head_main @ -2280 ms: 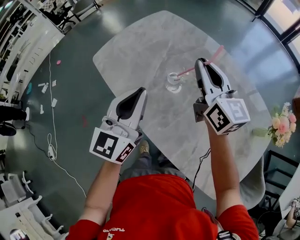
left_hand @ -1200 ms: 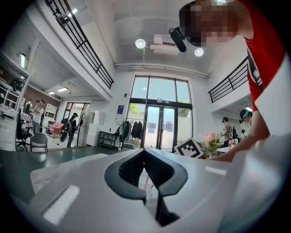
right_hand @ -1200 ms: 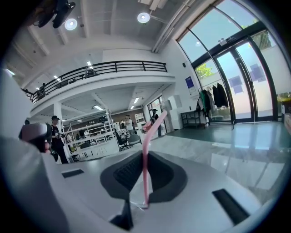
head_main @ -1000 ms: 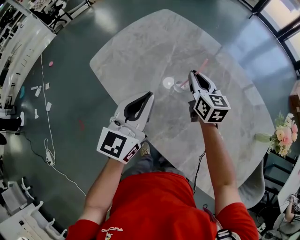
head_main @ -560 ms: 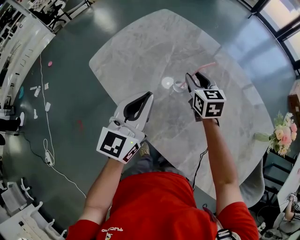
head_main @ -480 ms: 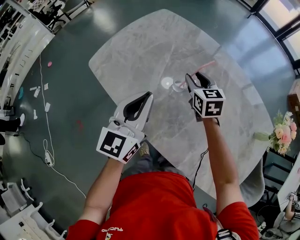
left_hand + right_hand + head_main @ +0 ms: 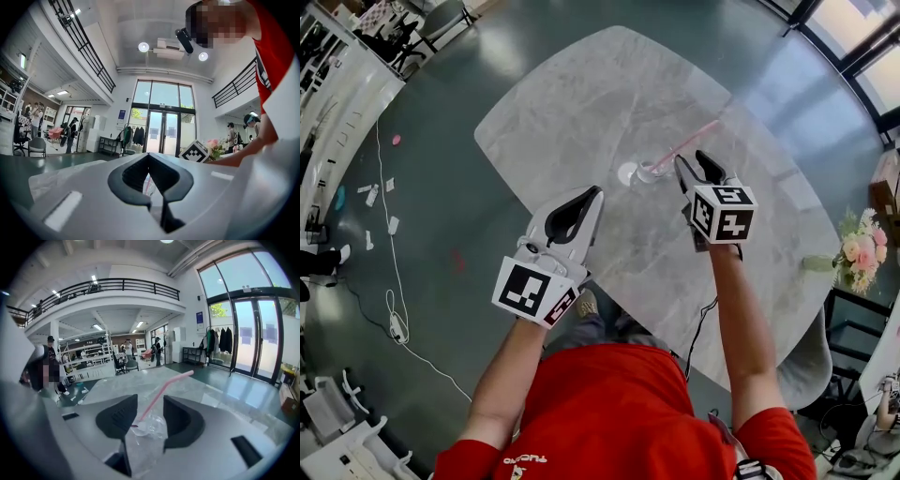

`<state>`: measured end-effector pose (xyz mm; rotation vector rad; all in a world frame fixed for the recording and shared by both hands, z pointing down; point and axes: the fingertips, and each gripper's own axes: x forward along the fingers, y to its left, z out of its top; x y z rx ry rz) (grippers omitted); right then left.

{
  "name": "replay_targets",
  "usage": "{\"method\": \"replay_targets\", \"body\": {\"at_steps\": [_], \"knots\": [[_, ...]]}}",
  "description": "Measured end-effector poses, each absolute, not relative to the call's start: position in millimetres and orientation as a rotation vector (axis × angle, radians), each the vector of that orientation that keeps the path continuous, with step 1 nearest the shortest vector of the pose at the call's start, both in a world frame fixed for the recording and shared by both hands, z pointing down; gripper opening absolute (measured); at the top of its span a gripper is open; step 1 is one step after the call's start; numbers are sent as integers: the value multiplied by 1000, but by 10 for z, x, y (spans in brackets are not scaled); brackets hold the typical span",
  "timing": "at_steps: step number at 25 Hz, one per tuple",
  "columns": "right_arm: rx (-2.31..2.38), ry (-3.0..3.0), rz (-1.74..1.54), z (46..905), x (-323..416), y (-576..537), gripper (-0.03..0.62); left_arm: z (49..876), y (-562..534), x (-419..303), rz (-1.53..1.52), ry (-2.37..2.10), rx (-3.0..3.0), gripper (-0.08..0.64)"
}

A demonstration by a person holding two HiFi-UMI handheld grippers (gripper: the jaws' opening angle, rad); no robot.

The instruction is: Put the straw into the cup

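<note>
A clear plastic cup [image 7: 648, 172] stands on the grey marble table [image 7: 581, 94]. The pink straw [image 7: 684, 145] has its lower end in the cup and leans up to the far right. My right gripper [image 7: 691, 157] sits just right of the cup, its jaws opening and apart from the straw. In the right gripper view the straw [image 7: 161, 392] rises from the cup [image 7: 150, 425] in the gap between the pads of the right gripper [image 7: 150, 399], touching neither. My left gripper [image 7: 595, 192] hovers over the table's near edge, shut and holding nothing; in its own view the left gripper [image 7: 148, 155] points level.
A bunch of flowers [image 7: 862, 251] stands at the table's right edge. A grey chair [image 7: 811, 361] sits below that edge. Cables and scraps lie on the floor [image 7: 394, 281] to the left. People stand far off in the hall [image 7: 72, 133].
The right gripper's jaws have spread and let go of the straw, which now leans in the cup. That gripper has drawn slightly back and right. The left gripper has stayed put.
</note>
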<state>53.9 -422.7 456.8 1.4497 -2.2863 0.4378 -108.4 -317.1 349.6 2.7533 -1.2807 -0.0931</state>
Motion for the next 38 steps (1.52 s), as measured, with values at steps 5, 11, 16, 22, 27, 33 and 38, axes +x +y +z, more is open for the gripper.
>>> {"method": "replay_targets", "body": {"at_steps": [5,11,16,22,27,33,38], "knots": [[1472,-2495,420,4017,399,-3795,158,3383,-3076,-1075,-122,-1271,2768,5],[1465,-2656,369,3575,245,-3346,96,3300,-2950,-974,-147,-1236,2793,6],[1477,-2721,336,3366,213,-3104,59,3220,-2848,-892,-158,-1203,2822,6],[1452,-2786,259,3155,91,-2818,29,3084,-2711,-871,-173,-1175,2859,6],[1394,-2839,171,3003,-59,-2570,17,2995,-2585,-781,-187,-1126,2896,6],[1364,-2866,120,2883,-187,-2377,3,2956,-2441,-706,-200,-1065,2918,6],[1372,-2852,130,2931,-175,-2344,2,2982,-2383,-689,-185,-1045,2901,6]]}}
